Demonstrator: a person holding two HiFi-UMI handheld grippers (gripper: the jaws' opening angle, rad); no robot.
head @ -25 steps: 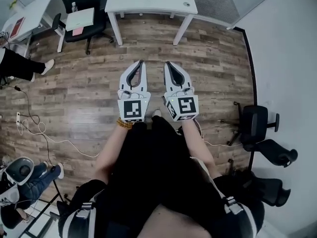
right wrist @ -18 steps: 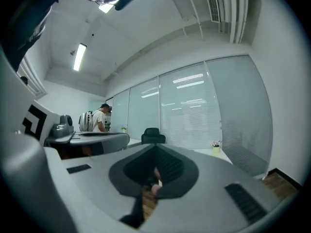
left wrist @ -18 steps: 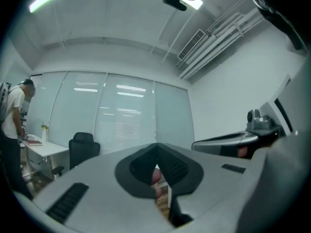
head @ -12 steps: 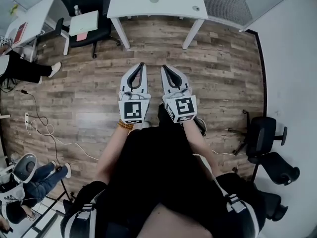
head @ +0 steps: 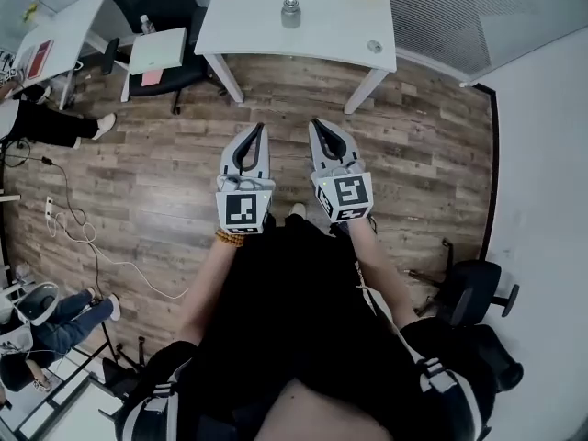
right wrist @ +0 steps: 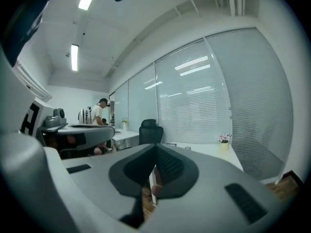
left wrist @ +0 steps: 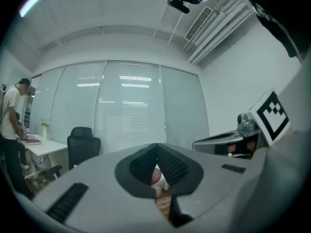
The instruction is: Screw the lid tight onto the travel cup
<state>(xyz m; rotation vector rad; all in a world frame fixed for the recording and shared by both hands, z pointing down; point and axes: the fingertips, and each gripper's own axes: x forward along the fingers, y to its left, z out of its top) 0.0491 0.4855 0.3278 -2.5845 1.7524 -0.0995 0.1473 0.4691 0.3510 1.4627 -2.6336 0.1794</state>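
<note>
**Head view.** Looks steeply down on plank floor (head: 138, 173). Finds left tool (head: 256, 129) and right tool (head: 318, 123) side by side ahead of the body, pointing forward, near each other but apart. Reads both as closed to the tips, nothing pinched. Judges this a carrying pose: too far from the work to need open jaws.

Spots travel cup (head: 291, 13), a small metallic cylinder, upright on white surface (head: 312, 35) ahead, well apart from both tools. Notes a small round piece (head: 374, 47) near the surface's right edge, apart from the cup. Probably the lid, but too small to confirm. Places the task at its very start: nothing gripped, lid not on cup.

**Left gripper view.** Looks along closed jaws toward window blinds (left wrist: 129, 110). Pads meeting, only floor and furniture glimpsed past them. Catches the right tool alongside at the right edge, an office chair (left wrist: 82, 141) and a standing person (left wrist: 10, 118) at far left. No cup in sight; likely aimed too level for it.

**Right gripper view.** Same reading: jaws together, empty. Shows the white surface stretching beyond the tips, a small potted flower (right wrist: 223, 141) on it. Cup hidden behind the jaws or too small to tell.

Next move likely calls for closing the distance, opening both tools, then one to steady the cup and one to fetch the lid.
</note>
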